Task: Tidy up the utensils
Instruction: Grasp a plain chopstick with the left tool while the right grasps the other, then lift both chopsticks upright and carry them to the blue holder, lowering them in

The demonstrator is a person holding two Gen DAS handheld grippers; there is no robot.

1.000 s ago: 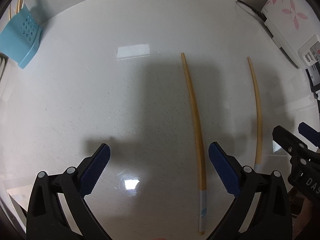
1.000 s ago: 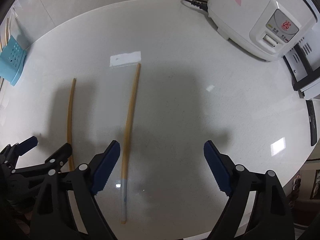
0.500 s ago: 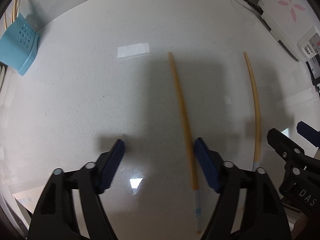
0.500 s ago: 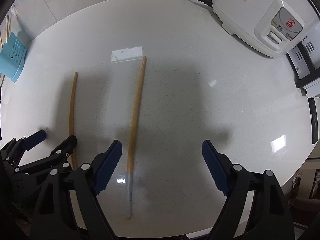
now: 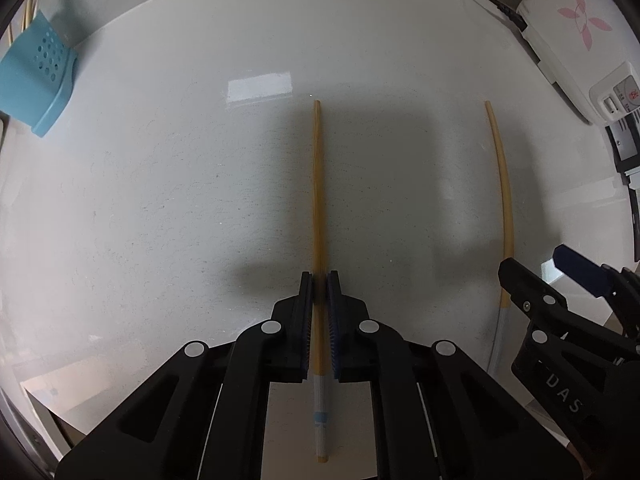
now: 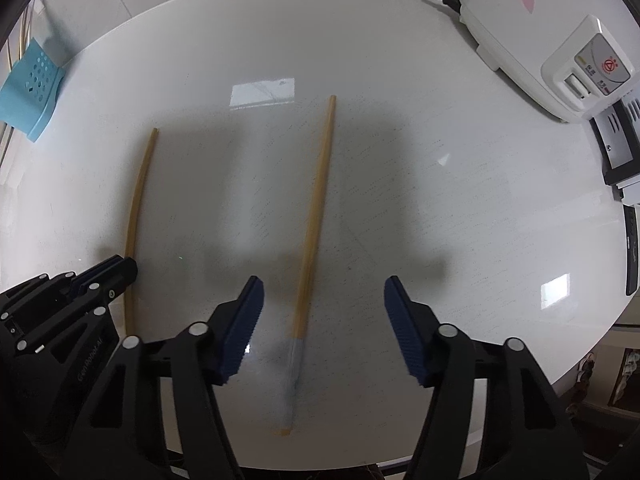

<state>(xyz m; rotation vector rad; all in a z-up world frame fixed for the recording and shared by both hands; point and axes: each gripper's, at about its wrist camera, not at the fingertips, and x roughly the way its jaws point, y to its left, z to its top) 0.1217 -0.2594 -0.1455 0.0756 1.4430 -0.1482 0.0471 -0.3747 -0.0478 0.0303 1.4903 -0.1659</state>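
Both grippers are closing in vs the earlier frames: left gripper (image 5: 320,284), wide apart a sec ago, is now clenched on the left chopstick (image 5: 318,200), pads pressing its shaft near the white-banded handle end. Right gripper (image 6: 322,312) is sliding over the right chopstick (image 6: 314,216) and its jaws are closing w/ the stick between them, pads not touching it yet.

Both sticks are lying flat on the white worktop (image 5: 160,200), roughly parallel, well apart, tips pointing away from the cams. Blue perforated holder (image 5: 36,84) is sitting at the far-left edge, w/ what look like other sticks already in it. Rice cooker (image 6: 540,32) far right, not involved.

Step in hand: grasp phase, one stick per gripper. Next prob. needs right pads to finish clamping, then both lifting clear of the worktop and carrying over to the holder. Thin round shafts, so slip or roll in the pads is a risk.
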